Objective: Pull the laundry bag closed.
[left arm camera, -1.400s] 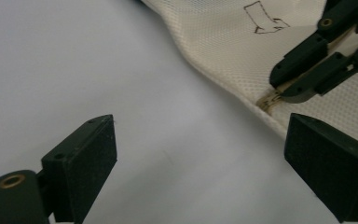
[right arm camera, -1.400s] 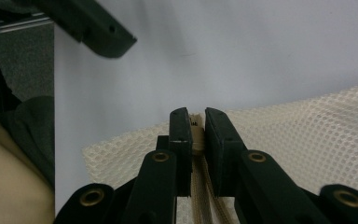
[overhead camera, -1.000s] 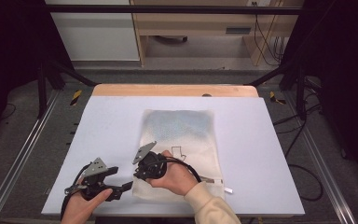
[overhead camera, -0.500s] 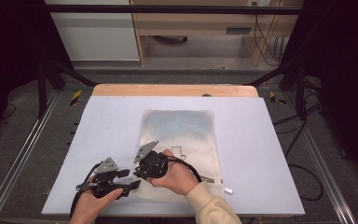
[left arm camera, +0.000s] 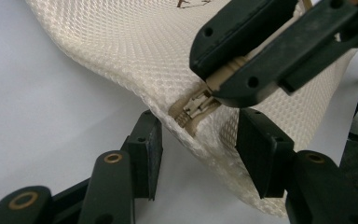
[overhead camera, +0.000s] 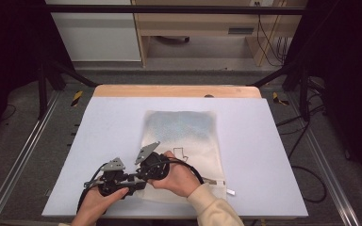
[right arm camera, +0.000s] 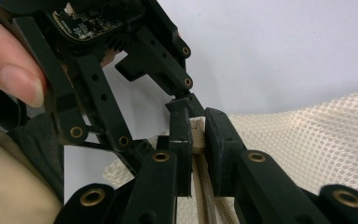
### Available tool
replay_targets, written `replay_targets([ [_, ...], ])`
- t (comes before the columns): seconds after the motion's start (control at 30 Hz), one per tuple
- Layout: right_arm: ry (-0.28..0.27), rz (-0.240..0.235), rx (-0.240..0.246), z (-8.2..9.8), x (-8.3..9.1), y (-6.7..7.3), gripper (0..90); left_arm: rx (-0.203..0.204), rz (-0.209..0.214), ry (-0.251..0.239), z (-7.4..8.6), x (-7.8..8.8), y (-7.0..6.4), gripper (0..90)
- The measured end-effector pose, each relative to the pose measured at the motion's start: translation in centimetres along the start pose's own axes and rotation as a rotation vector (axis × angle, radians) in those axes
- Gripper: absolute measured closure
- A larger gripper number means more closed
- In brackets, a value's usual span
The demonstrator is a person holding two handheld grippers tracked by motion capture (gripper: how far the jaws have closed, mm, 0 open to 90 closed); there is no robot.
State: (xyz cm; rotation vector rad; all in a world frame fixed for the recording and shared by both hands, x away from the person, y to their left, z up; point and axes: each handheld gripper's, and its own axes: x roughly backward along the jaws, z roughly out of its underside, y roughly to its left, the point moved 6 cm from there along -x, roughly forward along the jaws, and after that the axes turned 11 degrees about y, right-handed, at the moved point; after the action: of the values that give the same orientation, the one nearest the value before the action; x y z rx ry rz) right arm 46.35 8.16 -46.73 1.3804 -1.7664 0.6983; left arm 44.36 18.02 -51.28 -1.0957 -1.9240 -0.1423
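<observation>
My right gripper [right arm camera: 193, 135] clamps the zipper pull [left arm camera: 193, 106] at the near corner of the mesh bag [overhead camera: 181, 141]; my left gripper [left arm camera: 198, 149] stands apart astride that corner, zipper seemingly still unopened.

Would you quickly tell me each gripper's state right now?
Left gripper: open, straddling the mesh bag's corner.
Right gripper: shut on the zipper pull.
</observation>
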Motion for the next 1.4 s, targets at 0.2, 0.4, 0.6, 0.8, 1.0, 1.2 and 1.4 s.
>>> replay_targets([
  [0.2,0.001,0.002,-0.004,0.0,0.0,-0.1,81.6,-0.011,0.023,0.0,-0.2,-0.4,0.2,57.4],
  [0.4,0.014,0.009,0.015,0.2,0.1,-0.3,81.6,-0.002,0.034,0.012,-0.3,-0.7,0.5,72.7],
  [0.6,0.047,0.039,0.014,0.8,0.1,-0.3,81.7,0.008,0.025,0.005,-0.5,-0.6,0.7,81.0],
  [0.8,0.094,0.054,0.025,1.5,-0.1,-0.4,81.7,-0.005,0.005,0.013,-0.6,-0.7,0.4,81.8],
  [1.0,0.13,0.074,0.022,2.1,-0.1,-0.6,81.8,-0.011,-0.012,0.018,-0.6,-0.7,0.3,82.2],
  [1.2,0.154,0.081,0.008,2.9,0.3,-1.1,81.8,-0.011,-0.004,0.009,-0.7,-0.6,0.2,82.2],
  [1.4,0.165,0.081,-0.008,3.6,0.7,-1.4,81.8,-0.012,0.004,0.007,-0.7,-0.5,0.1,82.1],
])
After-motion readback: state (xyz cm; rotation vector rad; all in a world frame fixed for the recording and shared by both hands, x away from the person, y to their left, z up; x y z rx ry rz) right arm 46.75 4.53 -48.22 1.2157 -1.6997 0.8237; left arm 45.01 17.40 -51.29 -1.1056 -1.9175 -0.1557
